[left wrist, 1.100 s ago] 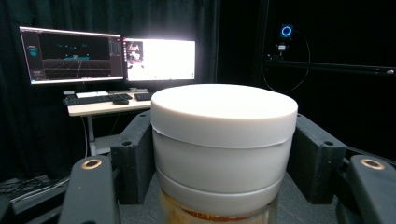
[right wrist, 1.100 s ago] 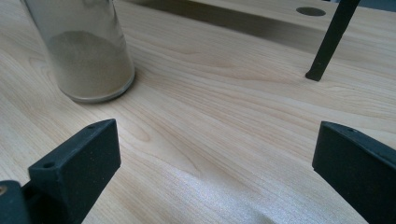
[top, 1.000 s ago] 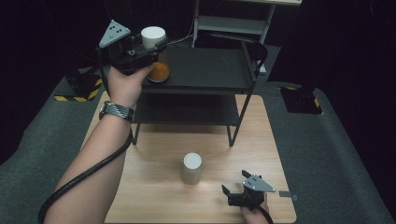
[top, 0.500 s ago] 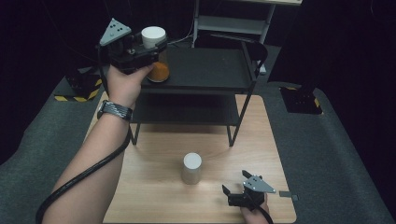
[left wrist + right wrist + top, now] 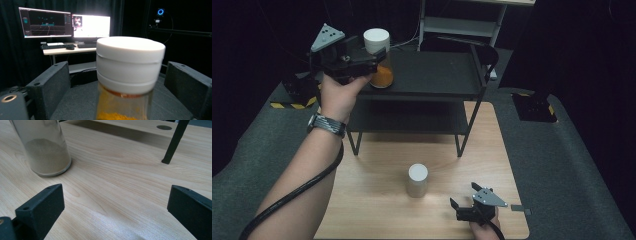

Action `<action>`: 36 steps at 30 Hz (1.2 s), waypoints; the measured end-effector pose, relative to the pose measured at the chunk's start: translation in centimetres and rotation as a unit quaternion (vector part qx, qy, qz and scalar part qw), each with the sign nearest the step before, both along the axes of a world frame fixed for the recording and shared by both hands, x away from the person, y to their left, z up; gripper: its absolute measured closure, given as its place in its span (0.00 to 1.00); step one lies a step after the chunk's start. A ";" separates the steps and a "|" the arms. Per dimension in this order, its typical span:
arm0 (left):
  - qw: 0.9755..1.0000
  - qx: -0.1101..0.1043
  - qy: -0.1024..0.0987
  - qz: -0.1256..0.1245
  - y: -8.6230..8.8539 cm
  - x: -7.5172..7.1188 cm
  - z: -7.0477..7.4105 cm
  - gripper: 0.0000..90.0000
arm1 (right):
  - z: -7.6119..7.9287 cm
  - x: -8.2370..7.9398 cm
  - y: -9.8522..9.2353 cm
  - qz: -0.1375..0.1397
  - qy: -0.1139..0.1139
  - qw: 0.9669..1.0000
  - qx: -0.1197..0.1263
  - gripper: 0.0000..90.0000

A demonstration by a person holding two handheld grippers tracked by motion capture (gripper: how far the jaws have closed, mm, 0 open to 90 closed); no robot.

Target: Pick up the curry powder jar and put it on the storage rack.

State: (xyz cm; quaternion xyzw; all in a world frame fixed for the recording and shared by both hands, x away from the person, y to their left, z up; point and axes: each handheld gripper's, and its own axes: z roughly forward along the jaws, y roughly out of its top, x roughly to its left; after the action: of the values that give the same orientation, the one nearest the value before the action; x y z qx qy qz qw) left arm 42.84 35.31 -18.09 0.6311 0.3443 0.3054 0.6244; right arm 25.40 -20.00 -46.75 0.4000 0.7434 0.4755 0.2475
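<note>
Up at shelf, left claw wide round orange jar; right claw wide, low on table.

A white-capped jar of orange powder stood upright at upper left; a grey-powder jar stood upright at lower centre.

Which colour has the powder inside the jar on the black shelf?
Orange, under a white lid; the jar shows it best in the high view.
</note>
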 end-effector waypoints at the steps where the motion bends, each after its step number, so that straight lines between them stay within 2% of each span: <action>1: 1.000 0.002 0.002 -0.002 0.1 -0.1 0.0 0.07 | 0.0 0.0 0.0 0.000 0.000 1.000 0.000 0.00; 10: 1.000 0.013 0.001 -0.009 1.4 -2.2 -1.0 0.02 | 0.1 0.1 0.0 0.004 0.003 1.000 -0.003 0.00; 14: 1.000 0.012 0.008 -0.009 2.0 -2.9 -1.4 0.01 | 0.1 0.1 0.1 0.003 0.001 1.000 -0.005 0.00; 17: 1.000 0.010 0.008 -0.013 2.4 -3.5 -2.2 0.01 | 0.1 0.1 0.1 0.003 0.002 1.000 -0.005 0.00; 24: 0.999 0.021 0.015 -0.028 3.0 -5.0 -3.8 0.00 | 0.1 0.1 0.1 0.003 0.002 1.000 -0.005 0.00; 36: 0.998 0.023 0.041 -0.048 3.9 -6.5 -7.6 0.00 | 0.2 0.1 0.2 0.004 0.002 1.000 -0.008 0.00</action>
State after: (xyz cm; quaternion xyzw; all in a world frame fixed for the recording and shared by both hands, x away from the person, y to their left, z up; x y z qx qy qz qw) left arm 36.31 39.18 -25.68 0.6733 0.3317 0.2567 0.6089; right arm 25.53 -19.82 -46.59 0.3958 0.7493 0.4699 0.2472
